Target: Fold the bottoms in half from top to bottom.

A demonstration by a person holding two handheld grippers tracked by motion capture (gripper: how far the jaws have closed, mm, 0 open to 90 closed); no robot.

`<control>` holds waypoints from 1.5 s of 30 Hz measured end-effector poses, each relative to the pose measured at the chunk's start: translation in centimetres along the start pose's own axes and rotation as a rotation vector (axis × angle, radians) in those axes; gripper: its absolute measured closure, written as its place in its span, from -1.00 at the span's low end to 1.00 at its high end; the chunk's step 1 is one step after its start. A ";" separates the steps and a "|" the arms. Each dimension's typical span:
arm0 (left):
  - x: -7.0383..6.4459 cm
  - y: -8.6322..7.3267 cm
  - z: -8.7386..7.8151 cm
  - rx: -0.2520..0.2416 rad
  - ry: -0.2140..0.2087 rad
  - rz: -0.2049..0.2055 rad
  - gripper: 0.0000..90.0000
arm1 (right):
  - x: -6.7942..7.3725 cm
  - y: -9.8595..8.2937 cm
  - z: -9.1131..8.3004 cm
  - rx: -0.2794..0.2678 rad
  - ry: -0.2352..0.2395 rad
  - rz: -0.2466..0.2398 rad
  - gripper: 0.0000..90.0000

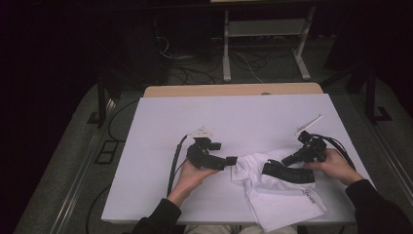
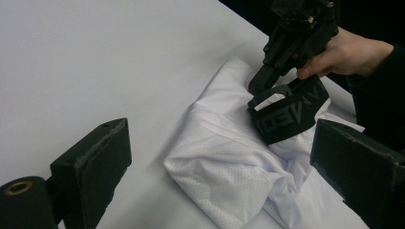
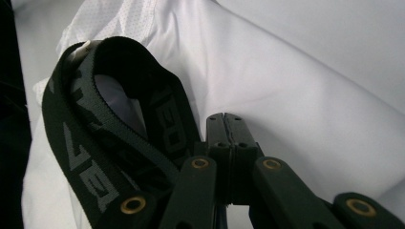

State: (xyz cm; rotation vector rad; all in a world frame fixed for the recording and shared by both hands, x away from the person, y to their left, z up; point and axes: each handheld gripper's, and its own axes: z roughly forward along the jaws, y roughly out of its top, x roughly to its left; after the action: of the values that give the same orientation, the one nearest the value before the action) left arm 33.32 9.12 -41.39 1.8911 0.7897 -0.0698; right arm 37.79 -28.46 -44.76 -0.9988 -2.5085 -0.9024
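A white mesh garment with a black lettered waistband lies crumpled at the near right of the white table. My right gripper is shut at the waistband, its jaws pressed together against the white cloth with the band looped up beside them. My left gripper is open just left of the garment, jaws wide apart with nothing between them. In the left gripper view the garment lies ahead, and the right gripper holds the raised waistband.
A wooden tabletop edge borders the far side of the white table. Beyond it, cables and a metal stand's legs are on the dark floor. The far and left parts of the white table are bare.
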 end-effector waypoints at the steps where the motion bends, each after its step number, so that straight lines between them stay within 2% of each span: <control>1: 0.0 0.0 0.0 -0.001 0.000 0.001 -0.87 | -0.1 0.0 0.0 0.003 0.012 0.005 0.96; 7: -0.2 0.0 0.2 0.005 -0.001 0.001 -0.87 | 0.0 -0.1 0.1 0.013 0.070 0.010 0.96; 12: -0.2 -0.1 0.3 0.009 -0.003 0.003 -0.87 | 0.3 0.1 0.2 0.009 0.125 -0.010 0.96; 15: -0.2 -0.1 0.3 0.009 -0.004 0.004 -0.87 | 0.7 0.2 0.4 0.020 0.139 -0.019 0.96; 20: -0.2 -0.1 0.2 0.010 -0.005 0.007 -0.87 | 1.7 0.2 0.6 0.043 0.169 -0.053 0.96; 24: -0.3 -0.1 0.3 0.011 -0.007 0.006 -0.87 | 2.9 0.0 0.2 0.038 0.207 -0.093 0.96; 30: -0.3 -0.2 0.3 0.011 -0.008 0.007 -0.87 | 5.1 -0.7 0.2 0.063 0.226 -0.153 0.94; 33: -0.3 -0.2 0.3 0.010 -0.009 0.006 -0.87 | 6.0 -1.2 -0.1 0.052 0.228 -0.178 0.94; 37: -0.3 -0.2 0.3 0.012 -0.012 0.005 -0.87 | 7.0 -1.8 -0.4 0.042 0.236 -0.196 0.94; 45: -0.4 -0.3 0.4 0.014 -0.013 0.005 -0.87 | 8.7 -3.1 -0.7 0.029 0.218 -0.227 0.92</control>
State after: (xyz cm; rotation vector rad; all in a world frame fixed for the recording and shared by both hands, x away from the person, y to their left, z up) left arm 33.00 8.68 -41.67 1.9040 0.7775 -0.0847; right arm 29.39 -26.21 -41.43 -0.5784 -2.4712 -0.9775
